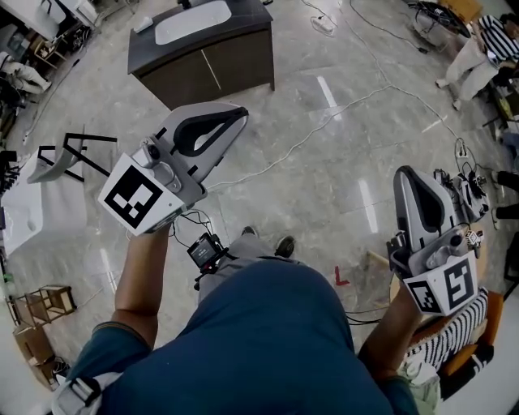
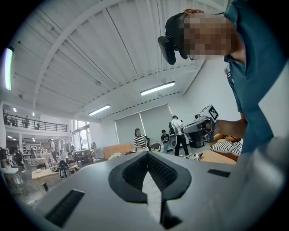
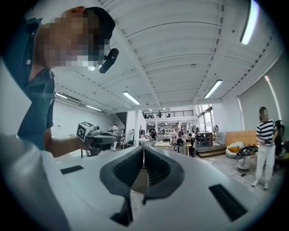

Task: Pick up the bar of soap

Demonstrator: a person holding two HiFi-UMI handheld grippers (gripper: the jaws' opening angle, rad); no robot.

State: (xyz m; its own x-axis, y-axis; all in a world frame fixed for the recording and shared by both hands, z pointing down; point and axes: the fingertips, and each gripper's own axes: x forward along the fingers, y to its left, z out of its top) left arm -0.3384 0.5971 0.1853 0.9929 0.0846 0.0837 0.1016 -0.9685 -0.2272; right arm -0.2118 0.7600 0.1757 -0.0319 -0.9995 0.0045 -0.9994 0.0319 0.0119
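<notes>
The only likely bar of soap point(image 1: 142, 24) is a small pale block in the head view, lying on the left end of the vanity top point(image 1: 261, 14), just beside the white basin point(image 1: 192, 21). It is too small here to be sure it is the soap. Neither gripper view shows it.

If it is the soap, I judge it light, hard and rigid, so the pads can press on it firmly without crushing it. The risk is slipperiness, since its rounded, possibly wet faces could let it squirt out from a pinch. The best hold would be across its two long sides at mid-length, with the pads low and close to the counter, closed squarely rather than on a corner.

The dark vanity cabinet point(image 1: 203, 65) stands on the glossy tiled floor point(image 1: 340, 178), well apart from the person, with open floor and a pale cable point(image 1: 357, 101) between.

The left gripper point(image 1: 242, 115) is held out in front of the person and points roughly toward the cabinet. Its jaws are pressed together with nothing between them. The right gripper point(image 1: 403, 173) is off to the person's right, near a striped cushion point(image 1: 454, 332). Its jaws are likewise closed and empty. Both would need to travel to the vanity, and one would have to open before any grasp.
</notes>
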